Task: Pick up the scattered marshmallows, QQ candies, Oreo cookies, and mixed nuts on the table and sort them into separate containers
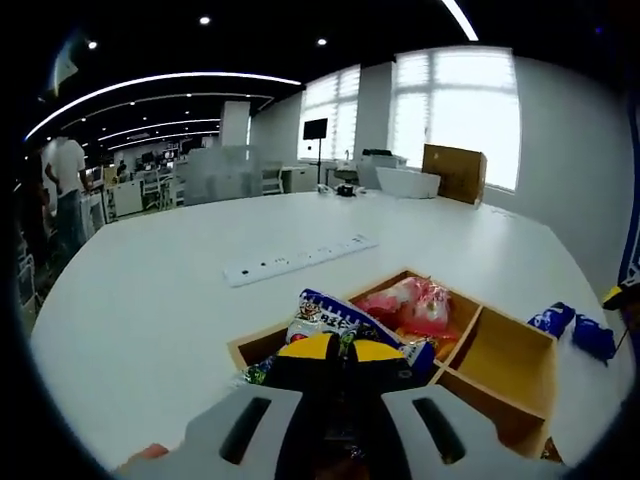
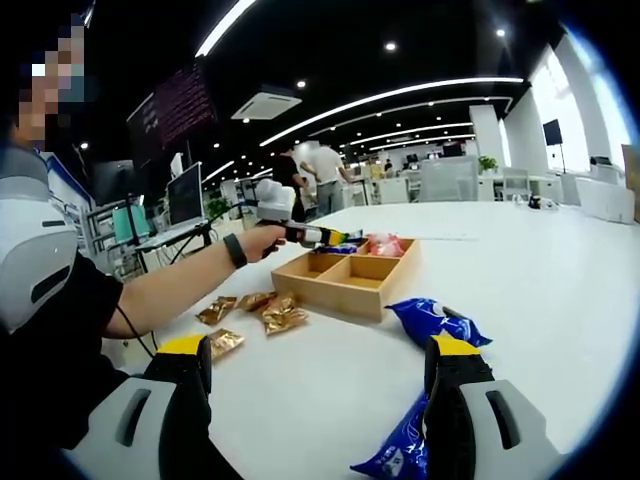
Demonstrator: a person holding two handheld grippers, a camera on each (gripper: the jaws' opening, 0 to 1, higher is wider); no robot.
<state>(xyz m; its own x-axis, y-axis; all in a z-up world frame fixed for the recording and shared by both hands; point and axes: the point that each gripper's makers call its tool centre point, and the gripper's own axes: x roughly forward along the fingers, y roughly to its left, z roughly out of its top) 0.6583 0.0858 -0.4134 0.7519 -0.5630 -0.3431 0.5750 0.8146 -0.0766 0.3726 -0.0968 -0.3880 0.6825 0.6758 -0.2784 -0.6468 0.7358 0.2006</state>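
White and wide, the round tabletop [image 1: 150,300] sits in an open-plan office with ceiling light strips and bright windows; a white power strip [image 1: 300,260] lies flat across its middle, long axis running toward the far side.

Going left to right in the right gripper view: a person's hand [image 2: 262,240] reaches out with the left gripper [image 2: 335,238] over the wooden tray [image 2: 345,280], which stands well in from the near edge. In the left gripper view, that gripper [image 1: 340,350] has its yellow tips drawn together on a blue-and-white Oreo packet [image 1: 330,318], the packet's long axis slanting across the tray's near-left compartment. Beyond it, pink candy packets [image 1: 412,303] fill the far compartment, and the right-hand compartment shows bare wood.

Beside the tray's near-left corner, four gold nut packets [image 2: 270,312] lie scattered toward the table's near edge, pointing different ways. To the right of the tray, a blue Oreo packet [image 2: 435,320] lies flat, long axis roughly parallel with the tray's front wall. Another blue packet [image 2: 400,452] lies nearer the table edge.

The right gripper [image 2: 320,375] hangs above the tabletop with its jaws spread wide, holding nothing.
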